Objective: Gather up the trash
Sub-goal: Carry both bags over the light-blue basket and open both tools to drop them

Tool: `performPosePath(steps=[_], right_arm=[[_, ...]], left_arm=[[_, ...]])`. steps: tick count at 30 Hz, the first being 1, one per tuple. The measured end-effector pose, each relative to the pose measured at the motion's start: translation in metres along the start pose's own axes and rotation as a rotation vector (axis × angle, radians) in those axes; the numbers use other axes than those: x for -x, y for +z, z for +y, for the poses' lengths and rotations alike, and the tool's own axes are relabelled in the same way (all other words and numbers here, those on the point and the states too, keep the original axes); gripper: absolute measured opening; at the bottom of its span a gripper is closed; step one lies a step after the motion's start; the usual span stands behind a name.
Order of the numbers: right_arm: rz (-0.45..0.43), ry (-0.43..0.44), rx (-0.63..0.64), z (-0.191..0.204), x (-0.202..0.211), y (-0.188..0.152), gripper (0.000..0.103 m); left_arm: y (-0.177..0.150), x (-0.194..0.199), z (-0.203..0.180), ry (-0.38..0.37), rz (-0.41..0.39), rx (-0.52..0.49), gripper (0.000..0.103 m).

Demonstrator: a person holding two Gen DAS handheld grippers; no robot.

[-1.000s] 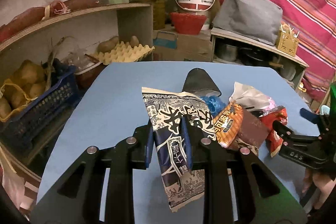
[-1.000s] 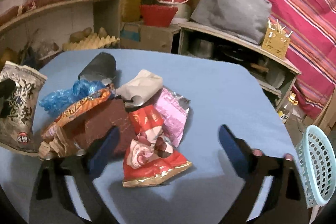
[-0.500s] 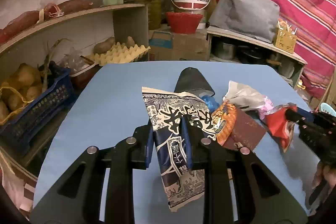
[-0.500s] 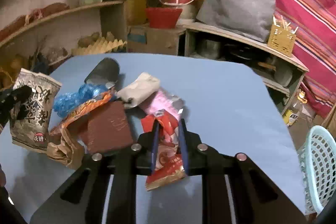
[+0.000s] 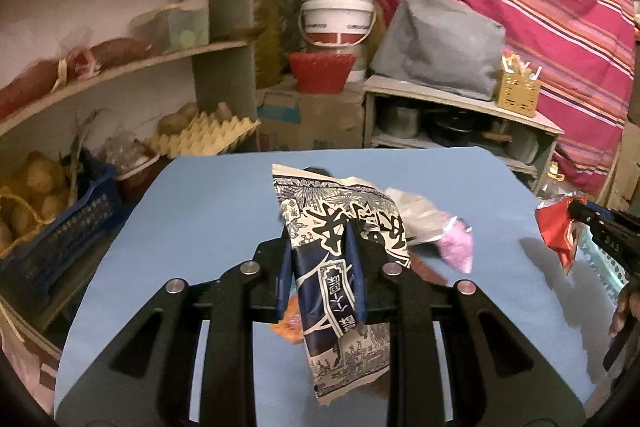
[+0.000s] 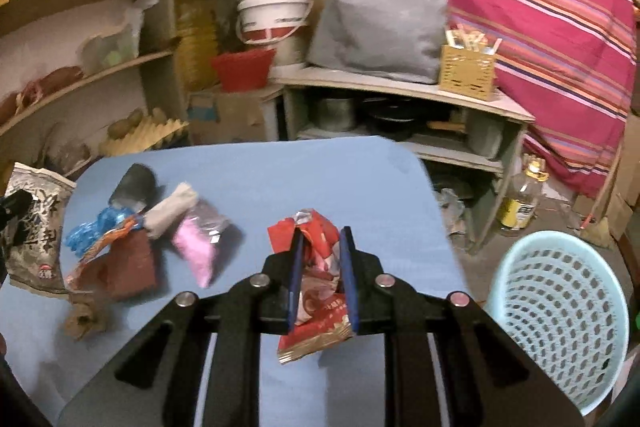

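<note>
My left gripper (image 5: 322,239) is shut on a blue-and-white printed snack bag (image 5: 340,227), held above the blue table (image 5: 208,211). My right gripper (image 6: 322,237) is shut on a red crumpled wrapper (image 6: 316,291), lifted off the table (image 6: 360,179). In the left wrist view the right gripper (image 5: 576,211) shows at the right edge with the red wrapper (image 5: 556,227). In the right wrist view the printed bag (image 6: 32,227) hangs at the far left. A pale blue mesh basket (image 6: 560,307) stands on the floor right of the table.
On the table lie a pink wrapper (image 6: 196,243), a beige packet (image 6: 168,211), a blue plastic wrap (image 6: 92,231), a brown-orange bag (image 6: 116,263) and a dark pouch (image 6: 134,183). Shelves with potatoes (image 5: 32,187), an egg tray (image 5: 204,135), a bucket (image 5: 338,23) and a bottle (image 6: 524,199) surround it.
The right gripper closed on the red wrapper, lifted it and carried it right toward the basket. The left gripper moved right and slightly up with the printed bag.
</note>
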State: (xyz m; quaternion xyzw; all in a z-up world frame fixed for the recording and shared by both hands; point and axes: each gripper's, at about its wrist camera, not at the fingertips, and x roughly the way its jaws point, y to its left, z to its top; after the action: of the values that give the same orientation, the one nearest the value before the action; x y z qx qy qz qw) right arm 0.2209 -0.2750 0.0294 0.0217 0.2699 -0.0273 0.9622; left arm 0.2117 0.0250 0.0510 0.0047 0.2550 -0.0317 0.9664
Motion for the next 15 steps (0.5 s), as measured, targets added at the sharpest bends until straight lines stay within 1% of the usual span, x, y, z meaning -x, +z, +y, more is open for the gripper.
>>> performPosePath(steps=[5,8,11,15], right_arm=[[-0.034,-0.053,-0.026,-0.042,0.013,0.003,0.019],[-0.045,-0.074,-0.056,-0.068,0.020,0.004,0.019],[-0.052,-0.104,-0.086,-0.096,0.026,0.003,0.019],[-0.057,-0.148,-0.127,-0.135,0.036,-0.001,0.019]], left_arm=[[0.006,0.004,-0.032,-0.022,-0.006,-0.027,0.023],[0.013,0.003,-0.055,-0.058,-0.008,-0.028,0.023],[0.017,0.003,-0.085,-0.087,-0.013,-0.052,0.023],[0.018,-0.001,-0.122,-0.134,-0.009,-0.061,0.023]])
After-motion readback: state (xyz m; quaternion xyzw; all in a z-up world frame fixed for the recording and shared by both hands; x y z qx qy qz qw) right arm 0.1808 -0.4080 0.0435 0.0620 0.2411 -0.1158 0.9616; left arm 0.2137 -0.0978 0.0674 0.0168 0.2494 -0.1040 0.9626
